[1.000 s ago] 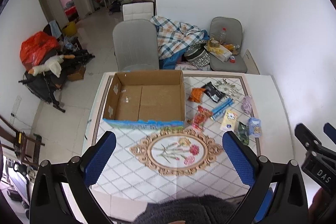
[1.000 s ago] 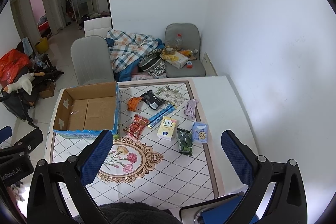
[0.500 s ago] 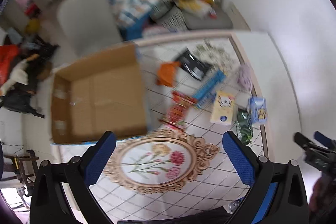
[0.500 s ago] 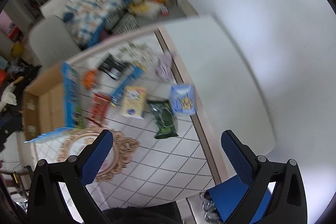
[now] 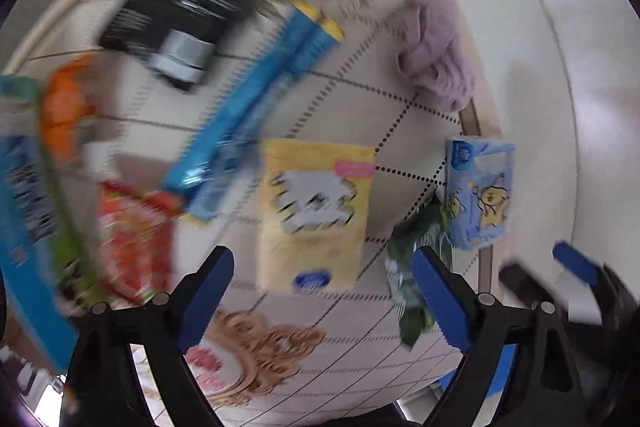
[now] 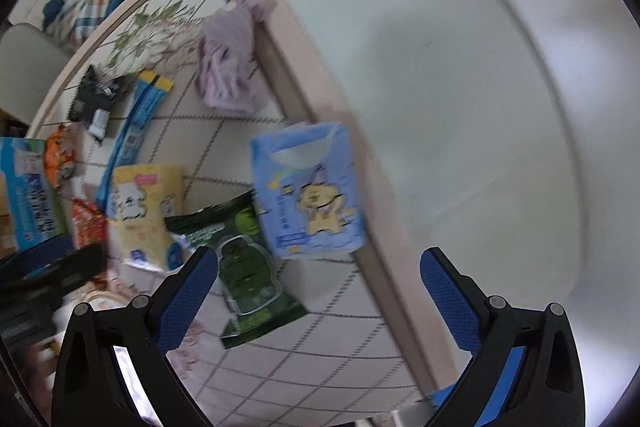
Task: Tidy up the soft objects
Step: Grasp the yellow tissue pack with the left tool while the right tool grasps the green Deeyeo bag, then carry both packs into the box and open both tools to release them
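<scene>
I hold my left tool [image 5: 322,291] wide open and empty above the yellow tissue pack [image 5: 316,215], which lies flat on the patterned cloth of the tabletop [image 6: 460,87]. My right tool [image 6: 318,291] is just as wide open and holds nothing; it hangs over the blue tissue pack [image 6: 310,191] at the cloth's border, with the green wipes pouch [image 6: 248,267] just beside it and partly tucked against its lower corner. Further off lie a crumpled lilac cloth [image 6: 232,67], a long blue packet [image 5: 256,103], a black packet [image 5: 172,27], an orange packet [image 5: 66,111] and a red snack bag [image 5: 136,247]; the left view is blurred, so I cannot read any labels. The printed wall of the cardboard box [image 6: 28,187] stands at the left edge. I judge this to be the approach for a first pick, nothing gathered yet. Next I should bring each tool down squarely over its tissue pack, straddle the narrower sides, and squeeze gently, since these packs will give. The blue one sits close to the pouch, so I risk snagging both.
</scene>
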`<state>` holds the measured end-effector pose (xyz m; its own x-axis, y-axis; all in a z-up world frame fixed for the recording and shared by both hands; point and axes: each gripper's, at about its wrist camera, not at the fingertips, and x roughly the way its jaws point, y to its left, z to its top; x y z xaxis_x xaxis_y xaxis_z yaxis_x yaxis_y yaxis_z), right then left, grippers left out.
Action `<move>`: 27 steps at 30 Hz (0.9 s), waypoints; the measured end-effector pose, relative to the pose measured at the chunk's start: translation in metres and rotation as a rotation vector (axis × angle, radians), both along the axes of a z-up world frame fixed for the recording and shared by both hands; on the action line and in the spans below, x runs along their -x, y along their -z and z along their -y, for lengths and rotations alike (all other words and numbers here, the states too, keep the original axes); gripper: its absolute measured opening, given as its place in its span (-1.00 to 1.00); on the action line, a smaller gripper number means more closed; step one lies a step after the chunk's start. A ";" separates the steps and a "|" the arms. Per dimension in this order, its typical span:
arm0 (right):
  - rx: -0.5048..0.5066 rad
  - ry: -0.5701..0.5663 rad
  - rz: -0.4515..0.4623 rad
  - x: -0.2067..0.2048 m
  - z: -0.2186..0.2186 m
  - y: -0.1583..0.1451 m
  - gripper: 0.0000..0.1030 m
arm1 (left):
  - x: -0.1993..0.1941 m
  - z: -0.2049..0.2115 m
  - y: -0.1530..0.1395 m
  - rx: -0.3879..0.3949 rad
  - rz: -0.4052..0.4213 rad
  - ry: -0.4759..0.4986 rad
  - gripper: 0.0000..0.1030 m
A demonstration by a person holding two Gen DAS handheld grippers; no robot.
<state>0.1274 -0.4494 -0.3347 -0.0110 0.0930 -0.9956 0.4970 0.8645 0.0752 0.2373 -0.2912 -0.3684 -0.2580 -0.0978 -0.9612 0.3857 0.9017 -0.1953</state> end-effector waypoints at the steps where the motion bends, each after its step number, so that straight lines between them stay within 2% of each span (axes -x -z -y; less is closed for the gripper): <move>1: -0.005 -0.003 -0.001 0.003 -0.002 0.004 1.00 | 0.000 0.007 0.012 -0.021 -0.011 0.019 0.77; 2: -0.013 -0.005 -0.004 0.007 -0.003 0.007 1.00 | 0.000 0.011 0.020 -0.037 -0.012 0.036 0.77; 3: -0.029 -0.002 -0.010 0.011 -0.004 0.012 1.00 | 0.000 0.013 0.025 -0.043 -0.010 0.044 0.69; 4: -0.045 0.004 -0.011 0.015 -0.005 0.013 1.00 | 0.001 0.013 0.031 -0.056 -0.007 0.053 0.49; 5: -0.069 0.009 -0.009 0.018 -0.006 0.015 0.99 | 0.003 0.010 0.031 -0.051 -0.008 0.051 0.47; 7: -0.114 -0.001 0.002 0.023 -0.011 0.019 0.99 | 0.006 0.004 0.029 -0.058 0.010 0.050 0.18; 10: -0.153 -0.039 0.014 0.024 -0.024 0.025 0.92 | 0.018 -0.014 0.023 -0.078 0.013 0.048 0.18; 13: -0.169 -0.111 0.007 0.019 -0.040 0.037 0.61 | 0.029 -0.031 0.026 -0.102 0.006 0.036 0.18; 16: -0.093 -0.217 -0.039 0.012 -0.058 0.050 0.44 | 0.040 -0.045 0.031 -0.111 -0.013 0.006 0.18; 17: -0.098 -0.228 -0.073 0.012 -0.064 0.057 0.28 | 0.042 -0.048 0.031 -0.108 -0.012 -0.004 0.18; 19: -0.189 -0.224 -0.084 0.015 -0.072 0.060 0.24 | 0.049 -0.054 0.030 -0.107 -0.012 -0.019 0.18; 21: -0.353 -0.227 -0.093 0.020 -0.085 0.057 0.24 | 0.051 -0.058 0.032 -0.105 -0.010 -0.038 0.18; 22: -0.343 -0.233 -0.099 0.022 -0.087 0.053 0.24 | 0.053 -0.059 0.034 -0.103 -0.009 -0.045 0.18; 25: -0.159 -0.264 -0.068 0.020 -0.087 0.034 0.25 | 0.056 -0.066 0.036 -0.088 -0.008 -0.078 0.19; 26: -0.141 -0.240 -0.056 0.018 -0.083 0.032 0.25 | 0.055 -0.071 0.031 -0.085 -0.009 -0.081 0.19; 27: -0.177 -0.196 -0.048 0.015 -0.081 0.035 0.26 | 0.051 -0.081 0.021 -0.083 -0.011 -0.084 0.20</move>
<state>0.1124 -0.3689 -0.3700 -0.0926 0.2571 -0.9619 0.3281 0.9200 0.2143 0.1866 -0.2103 -0.3896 -0.2631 -0.0396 -0.9640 0.3064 0.9440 -0.1224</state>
